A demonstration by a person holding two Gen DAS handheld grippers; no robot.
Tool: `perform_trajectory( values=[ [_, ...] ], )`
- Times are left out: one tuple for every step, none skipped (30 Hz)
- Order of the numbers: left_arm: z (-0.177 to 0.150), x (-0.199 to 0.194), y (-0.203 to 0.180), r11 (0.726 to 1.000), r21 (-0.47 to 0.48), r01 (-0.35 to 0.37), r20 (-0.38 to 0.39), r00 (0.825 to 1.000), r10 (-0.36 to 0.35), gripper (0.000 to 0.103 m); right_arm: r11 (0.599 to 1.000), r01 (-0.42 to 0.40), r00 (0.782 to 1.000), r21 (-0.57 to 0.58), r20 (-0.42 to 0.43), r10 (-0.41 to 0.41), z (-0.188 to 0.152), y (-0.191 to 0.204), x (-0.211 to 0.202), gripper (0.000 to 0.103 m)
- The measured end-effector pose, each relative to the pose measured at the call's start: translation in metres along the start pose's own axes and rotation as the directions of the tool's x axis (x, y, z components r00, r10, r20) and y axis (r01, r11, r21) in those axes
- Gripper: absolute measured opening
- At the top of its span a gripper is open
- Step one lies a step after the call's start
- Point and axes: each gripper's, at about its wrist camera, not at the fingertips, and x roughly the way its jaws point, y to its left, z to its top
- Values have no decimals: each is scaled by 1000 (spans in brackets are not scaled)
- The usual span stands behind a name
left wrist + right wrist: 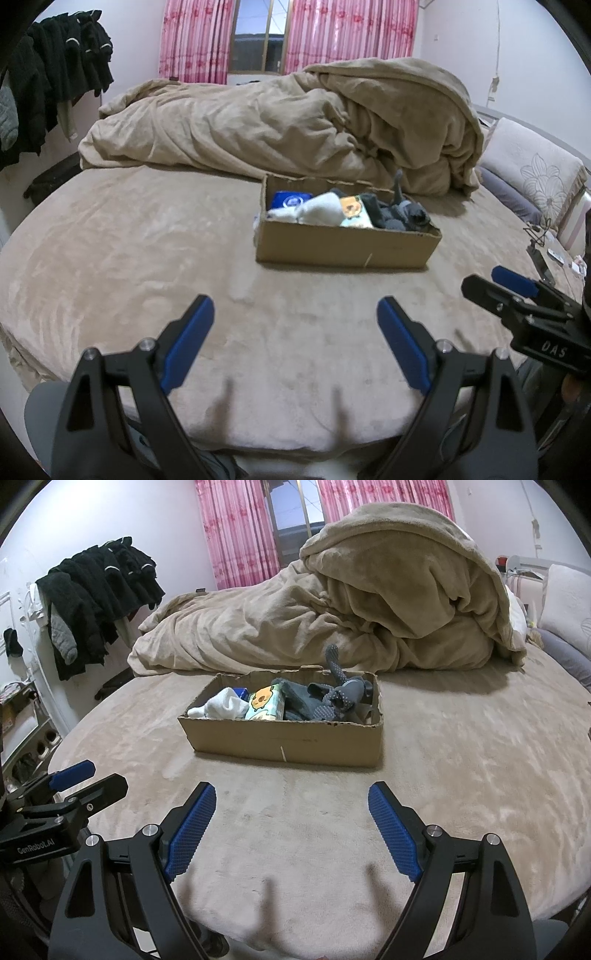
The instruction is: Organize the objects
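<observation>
Cardboard box (284,740) sits at the centre of both views on the tan bed (461,775), just in front of a heaped tan duvet (332,616). Inside, from left to right, lie white socks (221,706), a cartoon-printed tissue pack (266,702) and dotted grey socks (340,698). At the bottom of each view, the left gripper (295,314) and the right gripper (291,797) hover over bare blanket, jaws spread wide, holding nothing.
</observation>
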Motion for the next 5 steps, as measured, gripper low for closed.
perform_trajectory(
  values=[
    [0,2,0,1000,-2,7,-4,1000,-7,91,1000,0,1000,0,1,0,0,1,0,87],
    [0,5,0,1000,-5,15,-14,1000,-15,91,1000,0,1000,0,0,0,0,1,0,87],
    [2,9,0,999,-6,35,-31,999,-35,91,1000,1,1000,-1,-2,-1,0,0,0,87],
    [4,14,0,999,-5,53,-50,997,-54,91,1000,2,1000,-4,-4,-2,0,0,2,87],
    [7,20,0,998,6,55,-70,996,-54,91,1000,3,1000,-10,-6,-3,-1,0,3,87]
  ],
)
